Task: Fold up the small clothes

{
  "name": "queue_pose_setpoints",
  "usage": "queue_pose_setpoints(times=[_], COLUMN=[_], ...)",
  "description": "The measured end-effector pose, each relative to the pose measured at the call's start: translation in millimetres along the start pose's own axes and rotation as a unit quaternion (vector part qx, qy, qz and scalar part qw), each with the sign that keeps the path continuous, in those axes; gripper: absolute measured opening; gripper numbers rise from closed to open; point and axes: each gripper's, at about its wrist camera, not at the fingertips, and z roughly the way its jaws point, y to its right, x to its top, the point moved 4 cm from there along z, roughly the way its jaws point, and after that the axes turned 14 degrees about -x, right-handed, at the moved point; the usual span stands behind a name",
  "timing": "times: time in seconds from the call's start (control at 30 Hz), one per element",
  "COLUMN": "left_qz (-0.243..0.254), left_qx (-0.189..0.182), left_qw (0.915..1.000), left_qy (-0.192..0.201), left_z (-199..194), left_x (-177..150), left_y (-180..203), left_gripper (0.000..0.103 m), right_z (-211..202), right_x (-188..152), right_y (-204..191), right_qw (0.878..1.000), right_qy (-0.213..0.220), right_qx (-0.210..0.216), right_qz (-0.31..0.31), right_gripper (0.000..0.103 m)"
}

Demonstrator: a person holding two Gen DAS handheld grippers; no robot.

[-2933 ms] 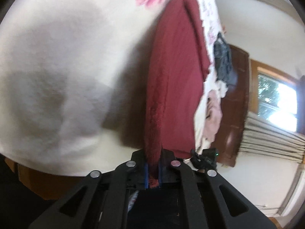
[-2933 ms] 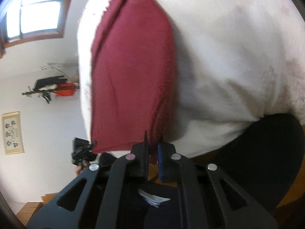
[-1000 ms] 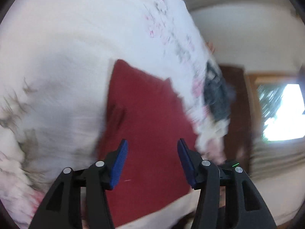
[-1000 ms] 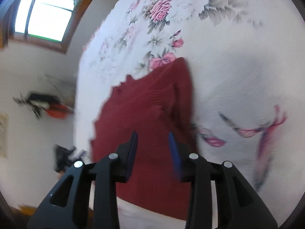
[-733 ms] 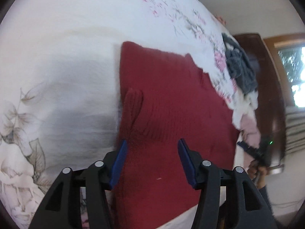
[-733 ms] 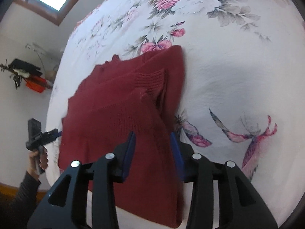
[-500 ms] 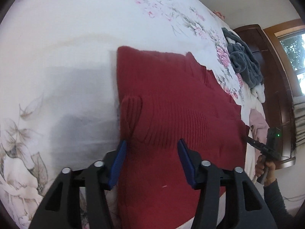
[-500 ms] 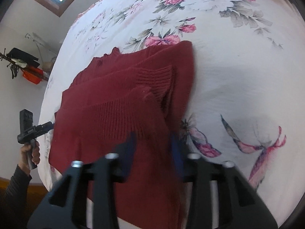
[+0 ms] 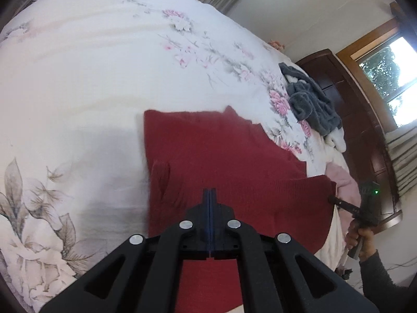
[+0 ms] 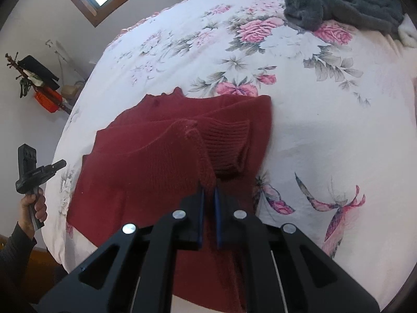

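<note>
Dark red knit sweater (image 9: 234, 161), partly folded, cuff turned inward, on floral bedspread (image 9: 91, 78)

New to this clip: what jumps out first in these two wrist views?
The dark red sweater spread on the flowered bedspread, near its front edge, fills the middle of both views. Each gripper has its jaws shut on the knit: the left gripper on the near hem, the right gripper on a raised fold beside a ribbed cuff. A grey fleece heap lies at the far corner.
</note>
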Motion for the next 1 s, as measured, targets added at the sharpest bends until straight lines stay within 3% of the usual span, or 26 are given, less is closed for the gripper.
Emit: queue_pose_setpoints(times=[0.07, 0.1, 0.13, 0.2, 0.4, 0.43, 0.5, 0.53, 0.6, 0.63, 0.83, 0.93, 1.0], left_qz=[-0.012, -0.029, -0.037, -0.038, -0.061, -0.06, -0.051, -0.042, -0.024, -0.016, 0.007, 0.011, 0.013], left_qx=[-0.002, -0.003, 0.003, 0.034, 0.04, 0.036, 0.028, 0.032, 0.038, 0.041, 0.05, 0.047, 0.046], left_qw=[0.9999, 0.9993, 0.9988, 0.9982, 0.9955, 0.9954, 0.9949, 0.9954, 0.9962, 0.9966, 0.9971, 0.9977, 0.998], left_qy=[-0.006, -0.022, -0.031, -0.031, -0.061, -0.066, -0.082, -0.08, -0.074, -0.07, -0.056, -0.047, -0.042], left_z=[0, 6, 10, 16, 41, 44, 51, 50, 47, 45, 39, 36, 33], left_x=[0, -2, -3, -5, -4, -6, -10, -10, -11, -11, -9, -10, -11], left_y=[-6, -16, -22, -34, -61, -62, -58, -55, -51, -49, -42, -38, -36], left_gripper=[0.0, 0.013, 0.041, 0.065, 0.06, 0.044, 0.023, 0.019, 0.014, 0.012, 0.008, 0.007, 0.007], right_z=[5, 7, 12, 19, 30, 32, 37, 38, 40, 41, 57, 60, 61], right_x=[0, -1, -3, -5, -7, -7, -6, -6, -5, -5, -3, -5, -7], right_y=[-1, -1, -1, 1, 10, 9, 8, 8, 9, 10, 5, 5, 7], right_qw=[1.0, 1.0, 1.0, 1.0, 0.999, 0.999, 0.999, 0.999, 0.999, 0.999, 0.998, 0.998, 0.998], right_qy=[-0.006, -0.009, -0.015, -0.022, -0.035, -0.04, -0.042, -0.038, -0.035, -0.033, -0.034, -0.033, -0.032], right_qx=[-0.001, -0.002, -0.003, -0.004, 0.003, 0.004, -0.008, -0.017, -0.022, -0.026, -0.048, -0.055, -0.056], right_qz=[-0.001, -0.002, 0.0, 0.007, 0.029, 0.025, 0.016, 0.012, 0.012, 0.013, -0.007, -0.006, -0.004], right_gripper=[0.005, 0.005, 0.005, 0.005, 0.005, 0.006, 0.011, 0.014, 0.03, 0.038, 0.045, 0.046, 0.037])
